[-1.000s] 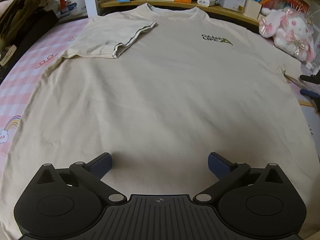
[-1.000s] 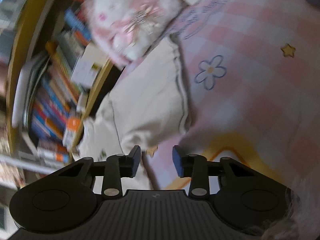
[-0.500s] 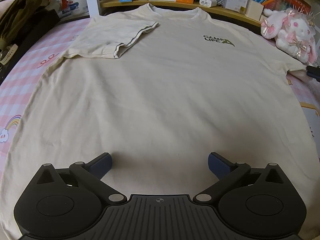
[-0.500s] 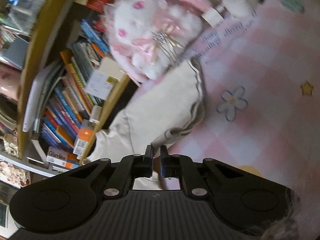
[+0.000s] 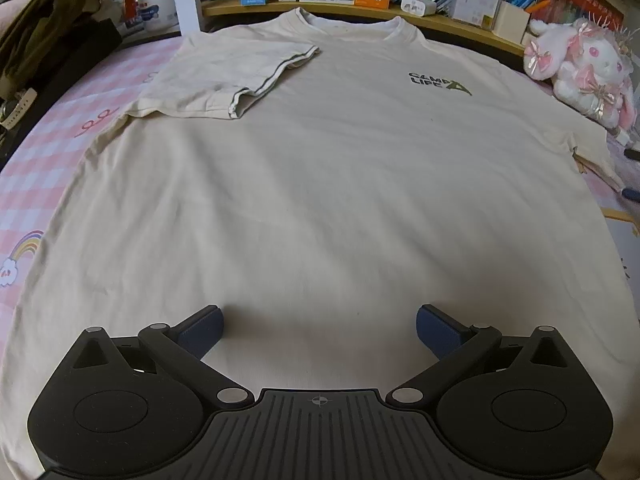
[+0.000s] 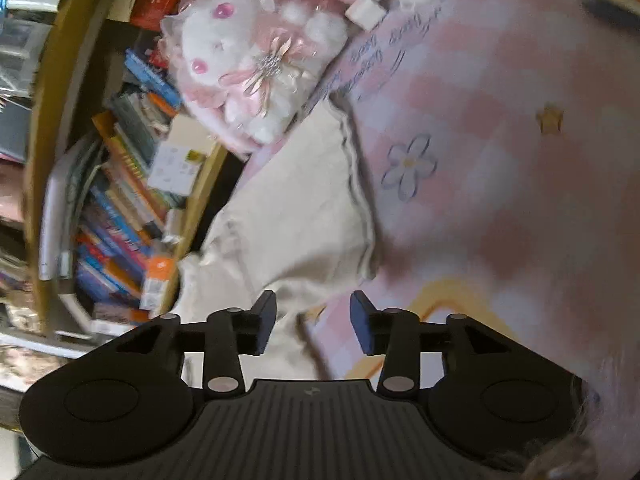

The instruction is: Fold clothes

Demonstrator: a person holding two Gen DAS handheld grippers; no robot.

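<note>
Bed cover (image 5: 48,168): pink-and-white check with rainbow, flower and star prints; it carried everything below.

T-shirt (image 5: 320,184): cream, laid flat and face up across the cover, collar toward the bookshelf (image 5: 360,10). One sleeve (image 5: 228,80) lay folded inward over the chest; the opposite sleeve (image 6: 304,216) lay spread on the cover beside the plush. A small dark chest logo (image 5: 440,83) read partly as "LIFE".

Bookshelf: wooden ledge along the far edge, crowded with books and small boxes, just beyond the collar.

Left gripper (image 5: 320,330): held low and level over the shirt's lower hem area, pointing toward the collar; its blue-padded fingers (image 5: 202,330) stood wide apart and gripped nothing. Whether they touched the cloth cannot be told. Pose matched that of half a second earlier.

Right gripper (image 6: 313,322): rolled sharply to one side, hovering at the spread sleeve where it meets the shirt body. Its jaws stood apart with cloth and cover showing in the gap, holding nothing. Half a second earlier they had been nearly together at the sleeve edge; a second earlier, parted again. The view was somewhat blurred.

Plush rabbit (image 5: 580,68): white and pink with bows, resting by the shelf just beyond the spread sleeve, close to the right gripper's working area.

Dark bag (image 5: 36,52): at the cover's far left margin, well apart from the shirt.
</note>
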